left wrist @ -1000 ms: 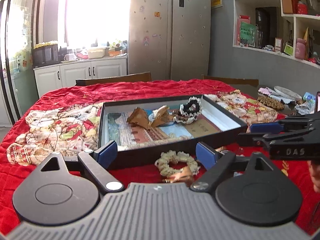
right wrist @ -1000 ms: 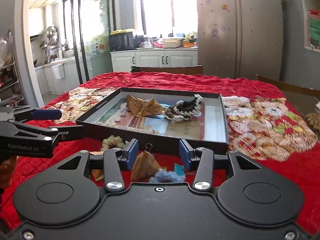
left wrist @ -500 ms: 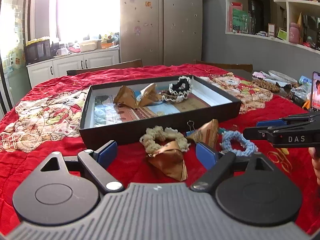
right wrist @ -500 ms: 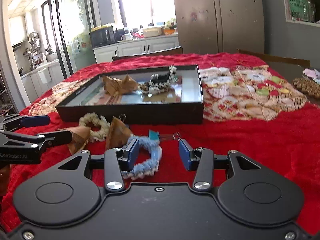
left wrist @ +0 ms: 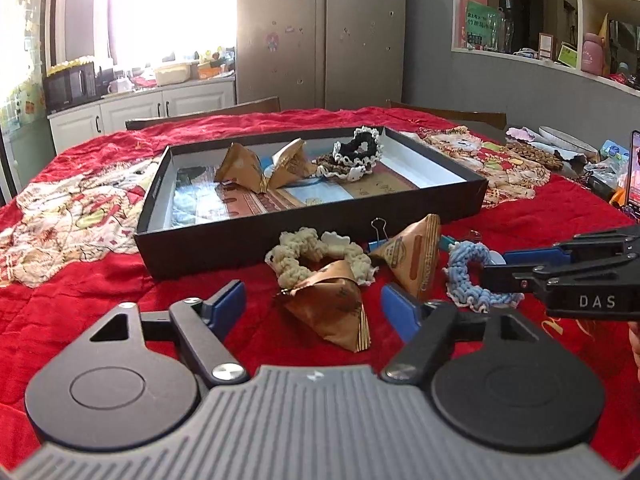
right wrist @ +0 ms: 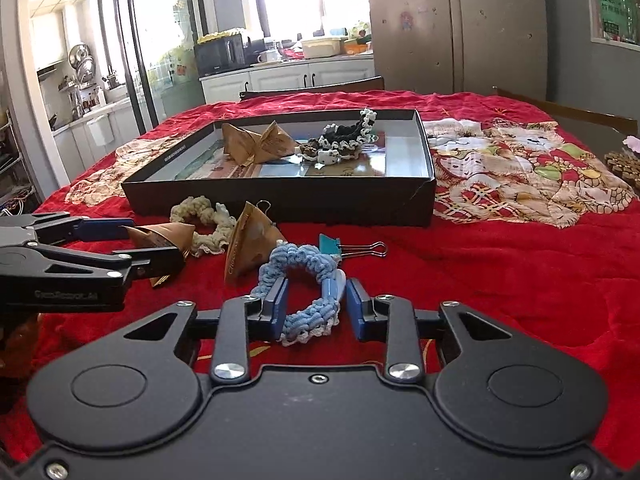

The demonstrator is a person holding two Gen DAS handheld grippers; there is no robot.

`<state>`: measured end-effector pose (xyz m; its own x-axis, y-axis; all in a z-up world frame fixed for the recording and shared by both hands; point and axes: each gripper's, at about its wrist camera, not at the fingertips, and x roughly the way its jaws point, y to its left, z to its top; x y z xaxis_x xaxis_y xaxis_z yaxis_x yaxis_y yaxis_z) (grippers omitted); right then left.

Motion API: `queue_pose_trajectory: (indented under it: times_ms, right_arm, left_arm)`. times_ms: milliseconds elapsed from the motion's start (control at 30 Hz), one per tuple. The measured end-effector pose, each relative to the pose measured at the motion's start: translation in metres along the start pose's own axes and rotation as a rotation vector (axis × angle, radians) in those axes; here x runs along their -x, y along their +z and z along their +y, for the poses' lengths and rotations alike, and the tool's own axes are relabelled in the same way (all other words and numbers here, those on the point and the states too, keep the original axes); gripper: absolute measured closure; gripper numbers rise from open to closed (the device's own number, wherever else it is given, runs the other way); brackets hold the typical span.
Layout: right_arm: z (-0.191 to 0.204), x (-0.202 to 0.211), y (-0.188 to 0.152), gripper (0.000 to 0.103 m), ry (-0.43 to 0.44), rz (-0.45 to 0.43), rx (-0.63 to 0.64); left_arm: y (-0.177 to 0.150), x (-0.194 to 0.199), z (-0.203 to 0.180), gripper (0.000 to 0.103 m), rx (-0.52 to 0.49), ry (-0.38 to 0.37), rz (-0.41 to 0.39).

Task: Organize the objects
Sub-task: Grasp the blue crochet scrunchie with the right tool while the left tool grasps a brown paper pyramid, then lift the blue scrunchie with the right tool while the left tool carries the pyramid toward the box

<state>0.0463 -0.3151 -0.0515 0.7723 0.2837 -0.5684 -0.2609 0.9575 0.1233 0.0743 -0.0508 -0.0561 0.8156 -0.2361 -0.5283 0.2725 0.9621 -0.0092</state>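
A black tray [left wrist: 224, 236] [right wrist: 280, 198] on the red cloth holds two brown pyramid packets [left wrist: 240, 168] and dark frilly scrunchies [left wrist: 356, 154]. In front of it lie a cream scrunchie [left wrist: 304, 254] [right wrist: 200, 220], two brown pyramid packets [left wrist: 332, 304] [left wrist: 412, 256], a blue scrunchie [left wrist: 468, 272] [right wrist: 304, 280] and binder clips [right wrist: 352, 246]. My left gripper [left wrist: 312, 306] is open, with the near packet between its fingers. My right gripper [right wrist: 316, 308] is open around the near side of the blue scrunchie.
The red patterned cloth [right wrist: 500, 264] covers the whole table. At the far right edge are a phone [left wrist: 632, 172], a plate and small clutter [left wrist: 560, 148]. Chairs stand behind the table, with a fridge and kitchen cabinets beyond.
Both grippers have pulled back and down from the tray front toward the loose items. The near packet now sits between my left fingers and the blue scrunchie between my right fingers.
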Motion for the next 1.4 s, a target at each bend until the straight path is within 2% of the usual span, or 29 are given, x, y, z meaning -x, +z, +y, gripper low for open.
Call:
queue_pose_trajectory:
  times_ms: [267,567,900,1400]
  right_arm:
    - [-0.006,-0.008,0.004,0.076,-0.009,0.019,-0.037]
    - [0.001,-0.013,0.003,0.080,-0.024,0.035,-0.001]
    - [0.002,-0.014,0.002,0.087,-0.034,0.037,0.015]
    - [0.002,-0.011,0.002,0.090,-0.036,0.033,0.015]
  left_arm:
    - [0.000,-0.011,0.004,0.029,0.034,-0.006,0.036]
    - [0.000,-0.014,0.005,0.054,0.048,-0.026,0.060]
    - [0.000,-0.013,0.004,0.058,0.041,-0.026,0.058]
    - [-0.002,-0.006,0.004,0.060,0.036,-0.024,0.044]
